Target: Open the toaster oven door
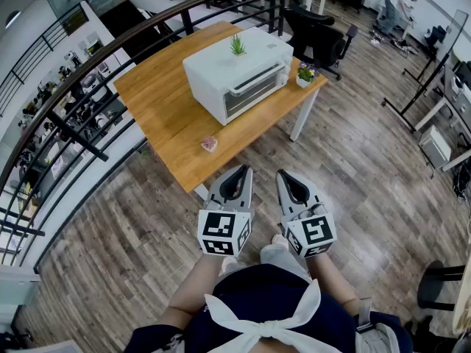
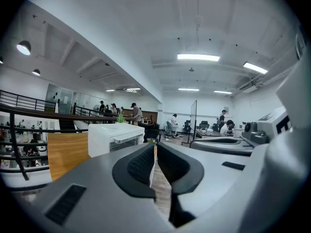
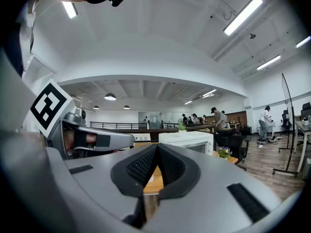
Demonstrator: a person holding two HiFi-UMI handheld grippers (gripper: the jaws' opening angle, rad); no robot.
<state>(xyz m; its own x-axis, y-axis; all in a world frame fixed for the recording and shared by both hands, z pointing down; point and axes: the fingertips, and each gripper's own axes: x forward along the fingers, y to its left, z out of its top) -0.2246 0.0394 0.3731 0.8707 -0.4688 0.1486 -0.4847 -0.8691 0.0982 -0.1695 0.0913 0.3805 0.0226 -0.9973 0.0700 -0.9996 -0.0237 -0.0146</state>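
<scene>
A wooden table stands on a plank floor. On it sit a white oven, a flower pot at one corner, and a pink thing, perhaps a sponge, near the front edge.

toaster oven on table (plant atop), flowerpot right of it, chair behind
</scene>
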